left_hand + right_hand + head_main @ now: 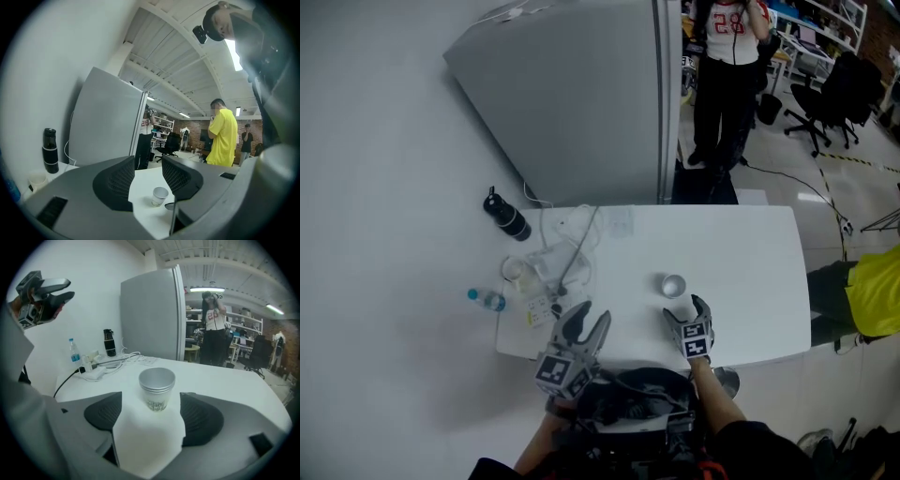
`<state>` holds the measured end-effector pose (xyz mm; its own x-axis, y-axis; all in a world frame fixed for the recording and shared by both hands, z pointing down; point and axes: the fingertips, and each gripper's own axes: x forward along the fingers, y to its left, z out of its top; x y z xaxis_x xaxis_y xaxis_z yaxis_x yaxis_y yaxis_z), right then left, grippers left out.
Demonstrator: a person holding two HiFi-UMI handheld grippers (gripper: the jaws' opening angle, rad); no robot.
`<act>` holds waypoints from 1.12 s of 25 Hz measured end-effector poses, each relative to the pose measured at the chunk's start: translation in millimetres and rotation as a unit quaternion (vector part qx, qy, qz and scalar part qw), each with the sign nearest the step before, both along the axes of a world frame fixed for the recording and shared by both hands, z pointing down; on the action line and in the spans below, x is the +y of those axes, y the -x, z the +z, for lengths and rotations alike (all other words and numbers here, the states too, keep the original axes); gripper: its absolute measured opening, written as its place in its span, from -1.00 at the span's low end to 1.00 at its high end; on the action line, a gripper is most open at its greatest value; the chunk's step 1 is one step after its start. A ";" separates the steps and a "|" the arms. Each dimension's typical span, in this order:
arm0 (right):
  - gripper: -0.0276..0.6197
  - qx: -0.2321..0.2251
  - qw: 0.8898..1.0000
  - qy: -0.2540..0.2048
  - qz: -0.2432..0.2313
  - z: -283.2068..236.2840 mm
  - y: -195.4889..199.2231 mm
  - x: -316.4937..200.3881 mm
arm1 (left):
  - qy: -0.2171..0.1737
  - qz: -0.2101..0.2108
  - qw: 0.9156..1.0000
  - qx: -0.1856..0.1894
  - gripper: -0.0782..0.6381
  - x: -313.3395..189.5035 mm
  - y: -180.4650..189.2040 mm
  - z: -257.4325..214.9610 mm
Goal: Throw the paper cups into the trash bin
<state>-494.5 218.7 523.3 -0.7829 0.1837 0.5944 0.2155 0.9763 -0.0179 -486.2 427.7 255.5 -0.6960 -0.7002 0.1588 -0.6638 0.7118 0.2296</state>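
Bottles stand at the table's (750, 281) left edge by the wall, a water bottle (487, 299) nearer and a black bottle (507, 216) farther back; beside them lie a power strip (546, 307) and loose cables (572, 246); the left gripper (591, 317) hangs over the near edge, raised off the top, its jaws partly apart with nothing between them, only the cups (160, 196) showing through the gap farther off; the cups (673, 285), a nested stack standing upright with mouths up, sit on the bare white top near the front middle; the right gripper (686, 309) is low just behind them, tilted down, its jaws spread wide; in its own view the stack (157, 389) stands just past the tips, centred on the gap, neither pad touching it; behind the table rises a grey cabinet (581, 103); a person in white (727, 75) stands beyond it, and a person in yellow (877, 291) at the far right.
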 end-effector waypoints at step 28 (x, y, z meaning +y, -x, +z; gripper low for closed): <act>0.08 -0.073 0.993 0.094 -0.019 -150.0 -32.3 93.9 | -0.009 0.050 0.998 0.035 -0.29 14.0 -5.5 17.6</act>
